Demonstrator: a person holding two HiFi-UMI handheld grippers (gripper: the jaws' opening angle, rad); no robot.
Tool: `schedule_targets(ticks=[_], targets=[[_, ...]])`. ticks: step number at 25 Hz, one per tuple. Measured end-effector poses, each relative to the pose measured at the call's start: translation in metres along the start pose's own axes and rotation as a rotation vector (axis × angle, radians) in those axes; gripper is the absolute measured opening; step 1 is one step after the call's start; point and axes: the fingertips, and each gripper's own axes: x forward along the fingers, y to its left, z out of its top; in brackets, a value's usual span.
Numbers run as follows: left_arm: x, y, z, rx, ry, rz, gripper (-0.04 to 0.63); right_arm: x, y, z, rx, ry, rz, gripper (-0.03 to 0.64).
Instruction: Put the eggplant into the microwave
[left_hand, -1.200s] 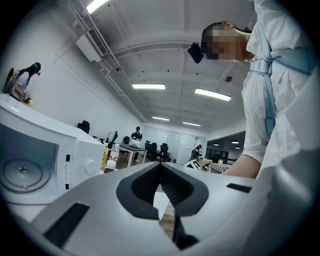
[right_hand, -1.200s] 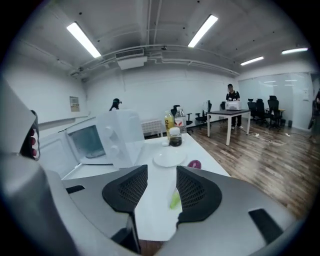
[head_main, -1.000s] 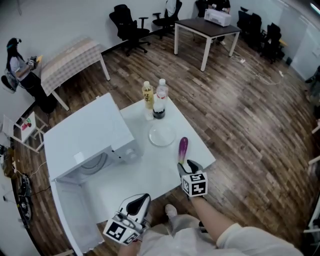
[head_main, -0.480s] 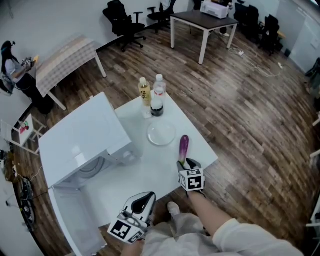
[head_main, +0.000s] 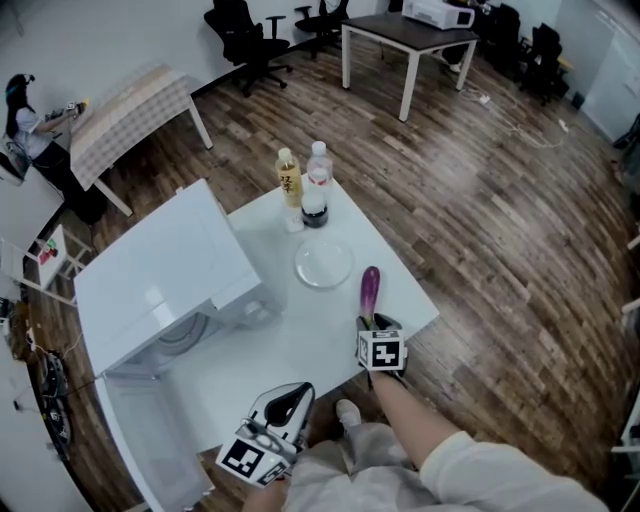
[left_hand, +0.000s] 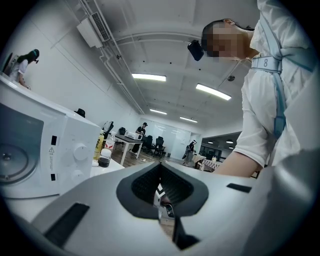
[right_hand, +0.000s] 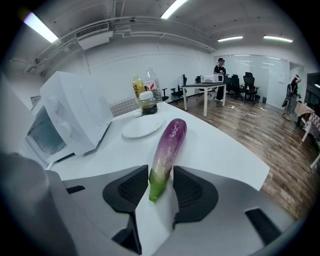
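A purple eggplant (head_main: 369, 287) with a green stem end lies on the white table (head_main: 300, 345), near its right edge. My right gripper (head_main: 372, 323) is open and tilted down over it. In the right gripper view the stem end of the eggplant (right_hand: 167, 150) sits between the two dark pads of the right gripper (right_hand: 161, 187), resting on the table top. The white microwave (head_main: 160, 280) stands at the table's left with its door (head_main: 150, 440) swung open toward me. My left gripper (head_main: 288, 398) hovers at the near table edge, its jaws shut with nothing in them.
A clear glass plate (head_main: 323, 266) lies just beyond the eggplant. Behind it stand a yellow bottle (head_main: 290, 180), a clear bottle (head_main: 318, 172) and a small dark jar (head_main: 314, 216). Further tables and office chairs stand across the wooden floor, with people in the distance.
My right gripper has sunk and closed in on the eggplant, whose stem end now lies between its jaws. The left gripper has barely shifted.
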Motion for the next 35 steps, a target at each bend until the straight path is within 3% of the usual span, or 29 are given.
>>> schedule_targets(ticks=[9, 17, 23, 28, 35], targets=[[-0.012, 0.004, 0.002, -0.007, -0.011, 0.035, 0.002, -0.008, 0.005, 0.002, -0.025, -0.041, 0.038, 0.147], [-0.033, 0.007, 0.001, -0.016, -0.033, 0.073, 0.002, -0.020, 0.036, -0.007, -0.100, -0.080, 0.161, 0.141], [-0.052, 0.010, 0.000, -0.031, -0.063, 0.110, 0.002, -0.043, 0.072, -0.022, -0.096, -0.032, 0.278, 0.140], [-0.067, 0.018, 0.002, -0.043, -0.103, 0.145, 0.002, -0.066, 0.110, -0.026, -0.154, 0.025, 0.375, 0.137], [-0.093, 0.032, 0.004, -0.051, -0.137, 0.188, 0.002, -0.098, 0.166, -0.037, -0.244, 0.025, 0.507, 0.137]])
